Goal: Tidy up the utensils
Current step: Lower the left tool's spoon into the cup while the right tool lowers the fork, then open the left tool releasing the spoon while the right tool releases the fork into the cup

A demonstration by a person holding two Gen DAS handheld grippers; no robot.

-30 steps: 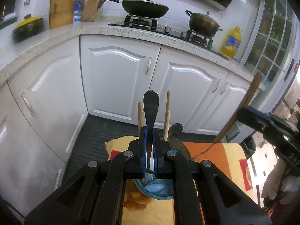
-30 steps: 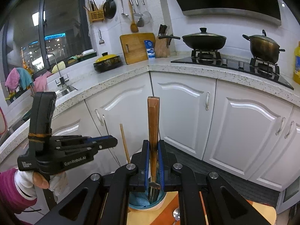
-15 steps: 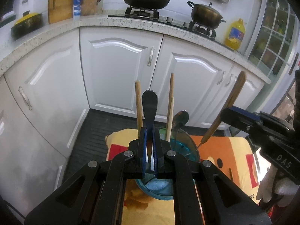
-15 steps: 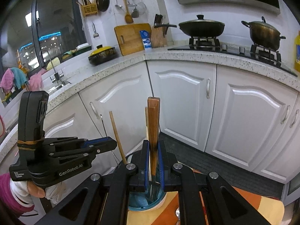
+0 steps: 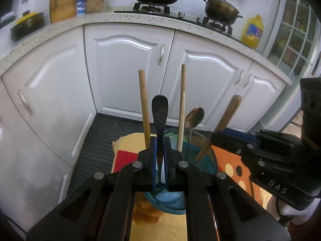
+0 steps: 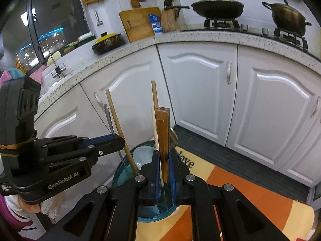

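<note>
Over the blue glass holder [image 5: 202,160], the left claw [image 5: 160,156] clamps a dark metal handle [image 5: 159,112]; the right claw [image 6: 164,168] clamps a wooden-handled utensil [image 6: 163,132].

Left tongs [image 5: 160,156] clamp dark spoon handle [image 5: 159,116] above blue cup [image 5: 208,156].

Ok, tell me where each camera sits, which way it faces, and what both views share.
Left wrist: on the left hand-held gripper, looking down along its fingers at the blue glass jar; shut on a dark metal handle; right hand-held gripper at right.
Right wrist: on the right hand-held gripper, same downward view; shut on a wooden handle; left hand-held gripper and gloved hand at left.
Shared: jar, chopsticks, cabinets, stove pots.
</note>
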